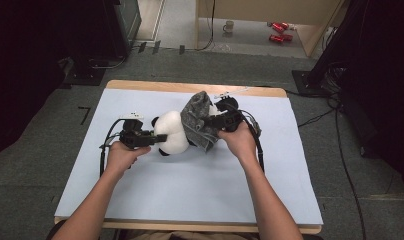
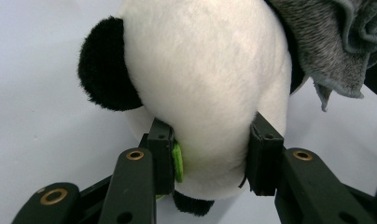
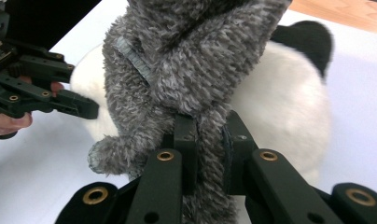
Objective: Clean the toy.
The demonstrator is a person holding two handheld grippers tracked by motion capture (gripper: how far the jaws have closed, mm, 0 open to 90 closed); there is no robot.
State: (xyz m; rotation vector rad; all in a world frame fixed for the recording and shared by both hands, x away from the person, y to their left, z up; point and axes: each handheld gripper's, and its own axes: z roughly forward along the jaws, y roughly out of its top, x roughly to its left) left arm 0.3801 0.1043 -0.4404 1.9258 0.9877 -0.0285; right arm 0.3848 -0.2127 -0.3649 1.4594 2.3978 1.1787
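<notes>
In the left gripper view, the jaws of the left gripper [image 2: 210, 161] press from both sides into the white body of a toy panda [image 2: 200, 79]; a small green tag [image 2: 177, 162] sits against one jaw, which the high view does not show. In the right gripper view, the right gripper [image 3: 209, 154] is closed on a fold of a grey towel [image 3: 191, 70], which hangs over the panda. The high view shows both hands near the middle of the table [image 1: 190, 185], the left hand [image 1: 121, 156] at the panda's side, the right hand [image 1: 240, 140] by the towel. On the floor beyond stand a mug [image 1: 229, 26] and red cans [image 1: 279, 31].
</notes>
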